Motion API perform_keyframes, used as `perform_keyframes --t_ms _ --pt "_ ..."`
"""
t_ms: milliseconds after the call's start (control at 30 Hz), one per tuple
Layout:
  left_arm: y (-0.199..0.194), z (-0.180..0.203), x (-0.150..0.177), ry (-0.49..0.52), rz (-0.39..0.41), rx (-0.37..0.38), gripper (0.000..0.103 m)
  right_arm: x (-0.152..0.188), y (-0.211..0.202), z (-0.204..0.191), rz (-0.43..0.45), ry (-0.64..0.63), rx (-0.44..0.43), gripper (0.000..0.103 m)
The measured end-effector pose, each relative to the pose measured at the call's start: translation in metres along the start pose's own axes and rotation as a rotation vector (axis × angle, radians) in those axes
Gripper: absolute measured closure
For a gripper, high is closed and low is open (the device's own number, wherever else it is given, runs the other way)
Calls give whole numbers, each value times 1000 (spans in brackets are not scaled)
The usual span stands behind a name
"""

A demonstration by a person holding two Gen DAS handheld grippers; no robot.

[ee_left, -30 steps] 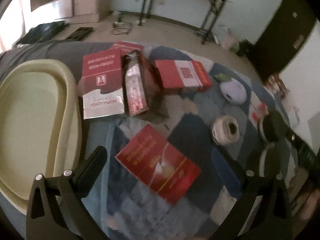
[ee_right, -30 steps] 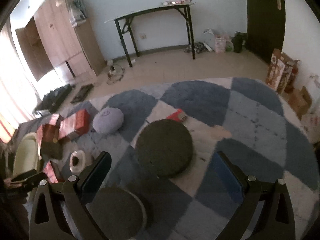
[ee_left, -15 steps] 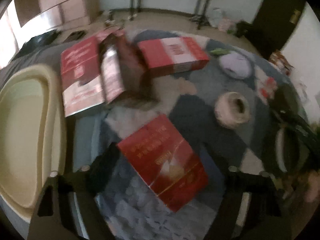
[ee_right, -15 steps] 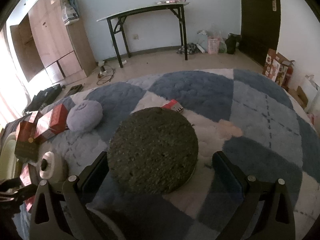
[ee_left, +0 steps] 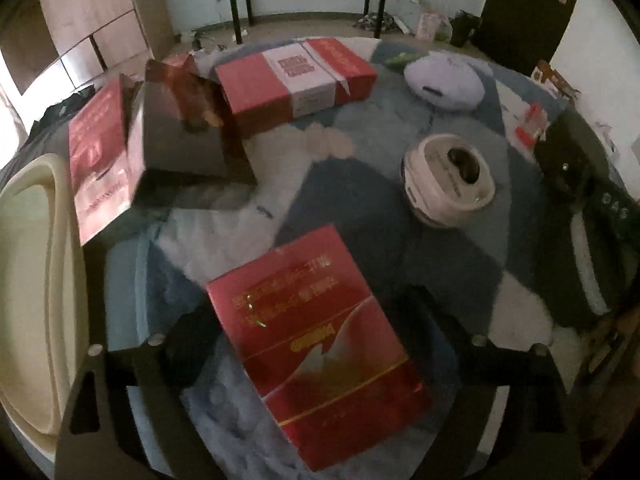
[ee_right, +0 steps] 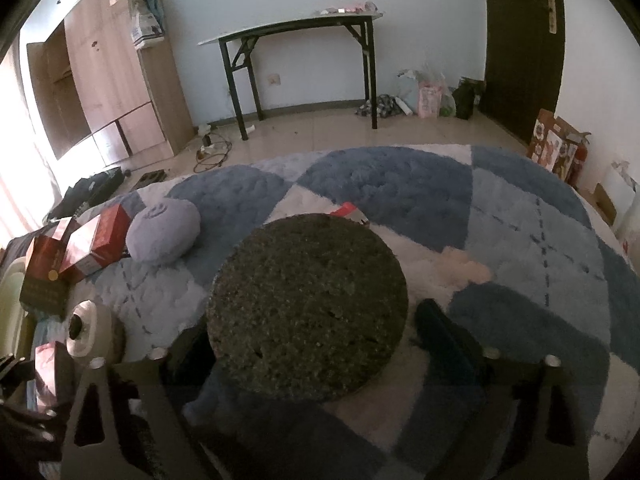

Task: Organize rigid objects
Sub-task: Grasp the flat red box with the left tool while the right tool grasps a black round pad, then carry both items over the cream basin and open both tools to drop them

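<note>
A flat red box (ee_left: 316, 344) lies on the blue-and-white rug (ee_left: 360, 128), and my left gripper (ee_left: 308, 322) is shut on its long sides. In the right wrist view a dark round disc (ee_right: 308, 304) fills the gap of my right gripper (ee_right: 308, 332). Its jaws are closing on the disc, and the right finger (ee_right: 436, 324) meets the rim while the other finger sits half hidden behind it. Red boxes (ee_left: 296, 80) and a dark box (ee_left: 184, 136) are stacked loosely behind the held box.
A cream basin (ee_left: 36, 280) borders the rug on the left. A white tape roll (ee_left: 448, 184), a lavender cushion (ee_left: 444, 80) and a small red pack (ee_right: 348, 212) lie on the rug. Beyond it stand a black-legged table (ee_right: 300, 28), a wardrobe (ee_right: 112, 80) and a dark door (ee_right: 524, 40).
My left gripper dropped over the red box and its jaws narrowed onto it. My right gripper sank toward the dark disc, then its jaws drew in around it.
</note>
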State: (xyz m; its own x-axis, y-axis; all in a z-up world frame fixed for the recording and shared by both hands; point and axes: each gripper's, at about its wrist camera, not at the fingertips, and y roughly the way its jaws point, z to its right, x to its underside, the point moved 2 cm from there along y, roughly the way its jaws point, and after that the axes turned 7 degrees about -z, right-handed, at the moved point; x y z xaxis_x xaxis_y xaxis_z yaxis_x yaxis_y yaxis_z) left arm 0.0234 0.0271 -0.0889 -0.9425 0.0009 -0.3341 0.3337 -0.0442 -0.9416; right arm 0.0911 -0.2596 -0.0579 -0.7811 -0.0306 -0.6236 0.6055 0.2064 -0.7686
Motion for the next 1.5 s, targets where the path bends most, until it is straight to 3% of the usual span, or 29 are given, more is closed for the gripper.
perform_keyframes --t_ms 33,100,233,333,433,533,600,667,700,767,867,900,1067,1200,1367,1433,1500 --pt "-7 -4 -1 -7 16 8 41 0 0 1 2 -2 3 27" --pt "-21 -14 -2 -27 53 70 42 -1 -2 1 9 -12 -1 32" --pt "-33 -26 -6 -72 146 79 42 0 -3 1 10 -17 -1 32" --pt "-14 -26 -5 -63 84 58 42 0 -3 0 12 -19 1 32" --pt "-14 -30 -9 -98 96 64 44 -1 -5 1 11 -21 -13 32" --pt "-56 -45 -7 -122 209 53 45 -3 -17 0 34 -40 -19 33" --pt "-91 -74 -1 -196 298 29 45 -9 -38 -3 81 -67 -13 33" --pt "-124 -116 10 -294 366 -61 45 -15 -67 -10 139 -86 -55 33" --pt "-137 -140 19 -357 384 -118 45 -17 -88 -23 175 -114 -107 33" --pt "-148 -179 40 -475 390 -162 45 -15 -111 -50 197 -190 -186 33" --pt "-148 -238 73 -646 368 -213 45 1 -136 -120 174 -367 -329 33" --pt "-143 -256 82 -697 340 -223 45 10 -140 -156 145 -449 -397 33" --pt "-104 -289 96 -819 247 -189 45 46 -125 -294 29 -759 -569 33" --pt "-81 -303 104 -879 220 -117 45 84 -79 -370 -55 -994 -477 33" --pt "-62 -311 105 -896 189 -77 45 86 -41 -403 -112 -1018 -449 33" --pt "-61 -310 104 -901 194 -91 45 88 -30 -416 -130 -1024 -447 33" --pt "-63 -314 105 -948 215 -61 43 96 -26 -423 -134 -1038 -445 33"
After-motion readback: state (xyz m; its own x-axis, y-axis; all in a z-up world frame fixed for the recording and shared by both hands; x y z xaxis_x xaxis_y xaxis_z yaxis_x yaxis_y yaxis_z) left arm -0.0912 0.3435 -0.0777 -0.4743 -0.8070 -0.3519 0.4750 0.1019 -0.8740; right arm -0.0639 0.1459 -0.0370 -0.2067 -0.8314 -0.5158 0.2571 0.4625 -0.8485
